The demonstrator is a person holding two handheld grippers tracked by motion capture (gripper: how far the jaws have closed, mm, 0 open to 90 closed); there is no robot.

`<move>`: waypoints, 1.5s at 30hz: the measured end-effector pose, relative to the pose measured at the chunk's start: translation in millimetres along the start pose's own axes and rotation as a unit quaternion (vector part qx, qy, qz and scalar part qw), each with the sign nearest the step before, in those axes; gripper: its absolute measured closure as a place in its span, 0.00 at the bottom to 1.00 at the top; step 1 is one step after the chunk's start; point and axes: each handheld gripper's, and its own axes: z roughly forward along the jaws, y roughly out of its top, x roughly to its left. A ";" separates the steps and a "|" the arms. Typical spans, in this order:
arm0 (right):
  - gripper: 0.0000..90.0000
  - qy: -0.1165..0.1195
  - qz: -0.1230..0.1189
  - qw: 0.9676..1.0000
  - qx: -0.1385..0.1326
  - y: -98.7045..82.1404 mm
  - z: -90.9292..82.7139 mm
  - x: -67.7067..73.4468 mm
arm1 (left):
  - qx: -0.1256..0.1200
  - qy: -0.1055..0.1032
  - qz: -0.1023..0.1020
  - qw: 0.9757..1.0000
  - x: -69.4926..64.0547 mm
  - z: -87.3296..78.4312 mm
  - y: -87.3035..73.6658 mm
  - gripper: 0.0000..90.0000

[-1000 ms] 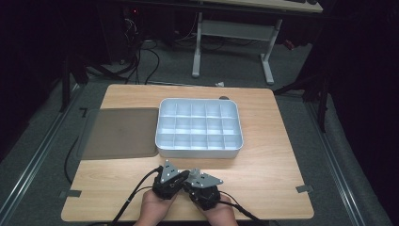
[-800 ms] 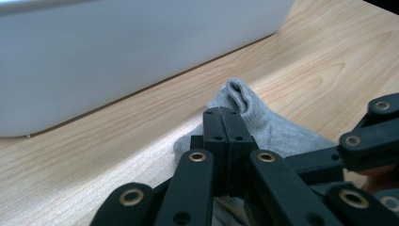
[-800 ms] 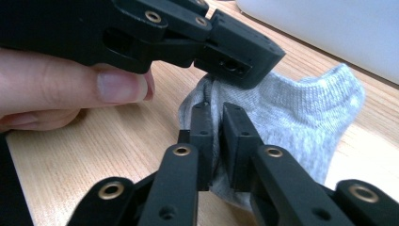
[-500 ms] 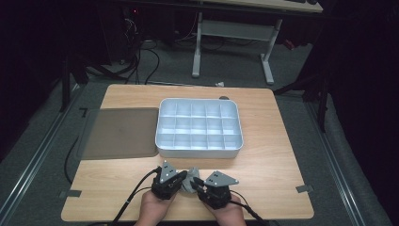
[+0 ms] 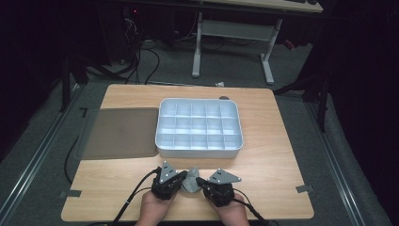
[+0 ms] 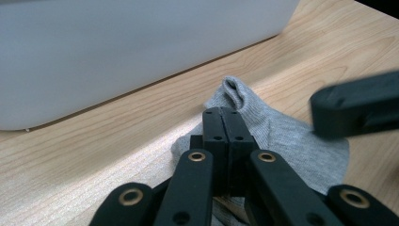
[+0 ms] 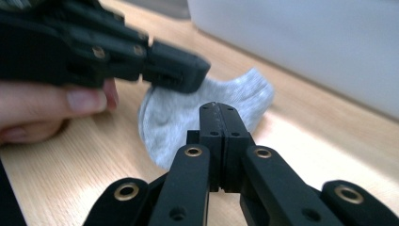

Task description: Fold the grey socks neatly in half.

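A small grey sock [image 5: 191, 182] lies crumpled on the wooden table near its front edge, between my two grippers. My left gripper [image 5: 184, 175] comes at it from the left with its jaws pressed together, its tip [image 6: 221, 113] over the sock [image 6: 282, 136]. My right gripper [image 5: 199, 181] meets the sock's right edge, its jaws having just closed; its tip [image 7: 219, 107] stands over the sock [image 7: 183, 117]. I see no fabric between either pair of jaws. The left gripper [image 7: 181, 75] touches the sock's far edge in the right gripper view.
A white tray [image 5: 200, 151] with several empty compartments stands just beyond the sock, its wall close [image 6: 117, 52]. A dark mat [image 5: 120, 133] lies left of it. A person's hand [image 7: 51, 106] holds the left gripper. Bare wood spreads to the right [image 5: 277, 165].
My right gripper has drawn away to the right from the left one, and the grey sock now shows between them. The left gripper has stayed put.
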 end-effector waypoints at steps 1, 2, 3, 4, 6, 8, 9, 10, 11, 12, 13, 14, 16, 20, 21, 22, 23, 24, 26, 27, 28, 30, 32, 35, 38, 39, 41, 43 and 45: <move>1.00 0.000 0.000 1.000 0.006 -1.5 2.6 0.3 | 0.000 0.000 0.000 1.000 -0.1 0.1 -0.1 1.00; 1.00 -0.002 -0.003 1.000 0.013 -3.0 5.1 0.3 | 0.000 -0.001 0.001 1.000 -0.1 0.1 -0.1 1.00; 1.00 -0.005 -0.005 1.000 0.019 -4.7 7.4 0.2 | 0.000 -0.001 0.001 1.000 -0.2 0.2 -0.2 1.00; 1.00 -0.005 -0.004 1.000 0.027 -6.4 9.7 0.1 | 0.000 -0.002 0.001 1.000 -0.2 0.2 -0.2 0.99; 1.00 -0.004 -0.006 0.999 0.032 -10.0 13.3 -0.4 | 0.000 -0.001 0.003 1.000 -0.2 0.0 -0.1 0.99; 1.00 -0.004 -0.007 0.999 0.033 -10.0 13.3 -0.4 | -0.001 -0.001 0.003 1.000 -0.9 -1.1 0.6 0.98; 1.00 -0.005 -0.008 0.999 0.033 -9.9 13.4 -0.2 | -0.002 -0.003 0.003 1.000 -2.3 -2.5 1.5 0.97; 1.00 -0.005 -0.008 0.999 0.033 -10.0 13.4 -0.2 | -0.005 -0.004 0.005 1.000 -4.3 -4.2 2.7 0.95; 1.00 -0.005 -0.009 0.999 0.033 -10.2 13.4 -0.3 | -0.009 -0.007 0.007 1.000 -6.8 -6.3 4.3 0.94; 1.00 -0.005 -0.009 0.999 0.033 -10.3 13.3 -0.3 | -0.015 -0.009 0.009 1.000 -9.7 -8.0 5.8 0.93; 1.00 -0.004 -0.009 0.999 0.033 -10.3 13.3 -0.4 | -0.019 -0.013 0.009 1.000 -12.4 -9.3 7.3 0.91; 1.00 -0.004 -0.009 0.999 0.033 -10.3 13.4 -0.5 | -0.020 -0.018 0.011 1.000 -14.7 -10.3 8.5 0.90; 1.00 -0.004 -0.008 0.999 0.033 -10.3 13.4 -0.6 | -0.022 -0.024 0.009 0.999 -18.2 -9.6 8.7 0.90; 1.00 -0.002 -0.005 1.000 0.030 -11.0 13.4 -1.1 | -0.003 -0.025 0.014 1.000 -19.6 -5.1 1.7 0.93; 1.00 -0.002 -0.006 1.000 0.030 -11.1 13.4 -1.4 | 0.002 -0.025 0.015 1.000 -19.7 -4.5 -0.6 0.93; 1.00 -0.002 -0.005 1.000 0.030 -11.2 13.4 -1.4 | 0.007 -0.023 0.019 1.000 -19.8 -4.7 -2.7 0.94; 1.00 -0.002 -0.005 1.000 0.030 -11.3 13.4 -1.4 | 0.008 -0.019 0.021 1.000 -19.8 -4.9 -4.7 0.94; 1.00 -0.002 -0.005 1.000 0.029 -11.3 13.3 -1.4 | 0.010 -0.015 0.023 1.000 -19.2 -5.5 -6.1 0.95; 1.00 -0.001 -0.005 1.000 0.030 -11.3 13.4 -1.5 | 0.014 -0.005 0.029 0.999 -17.9 -6.8 -8.4 0.96; 1.00 -0.001 -0.005 1.000 0.030 -11.3 13.4 -1.5 | 0.014 -0.001 0.034 0.999 -17.6 -7.3 -9.4 0.96; 1.00 -0.002 -0.006 1.000 0.030 -11.3 13.4 -1.4 | 0.015 0.001 0.039 0.999 -17.4 -7.6 -10.3 0.96; 1.00 -0.002 -0.007 1.000 0.029 -11.4 13.3 -1.2 | 0.018 0.008 0.046 0.999 -17.4 -7.4 -11.7 0.97; 1.00 -0.001 -0.005 1.000 0.029 -11.5 13.2 -1.5 | 0.021 0.011 0.044 0.999 -17.3 -6.9 -11.6 0.99; 1.00 -0.001 -0.003 1.000 0.030 -11.5 13.0 -1.5 | 0.033 0.011 0.039 0.999 -15.9 -5.1 -10.9 1.00; 0.99 0.000 0.002 0.999 0.032 -10.6 12.5 -1.5 | 0.036 0.014 0.043 0.998 -16.8 -4.4 -10.6 1.00; 0.97 -0.002 0.003 0.999 0.033 -9.1 10.0 -1.1 | 0.035 0.016 0.044 0.998 -17.3 -4.2 -10.8 1.00; 0.93 0.000 0.012 1.000 0.020 -7.0 4.6 -1.4 | 0.037 0.016 0.042 0.998 -17.0 -4.0 -10.6 1.00; 0.87 0.000 0.029 1.000 0.011 -5.0 0.5 -4.4 | 0.038 0.014 0.038 0.998 -16.1 -4.1 -10.5 1.00; 0.81 0.000 0.041 0.999 0.015 -5.3 0.5 -6.6 | 0.037 0.013 0.038 0.999 -15.9 -4.0 -10.5 1.00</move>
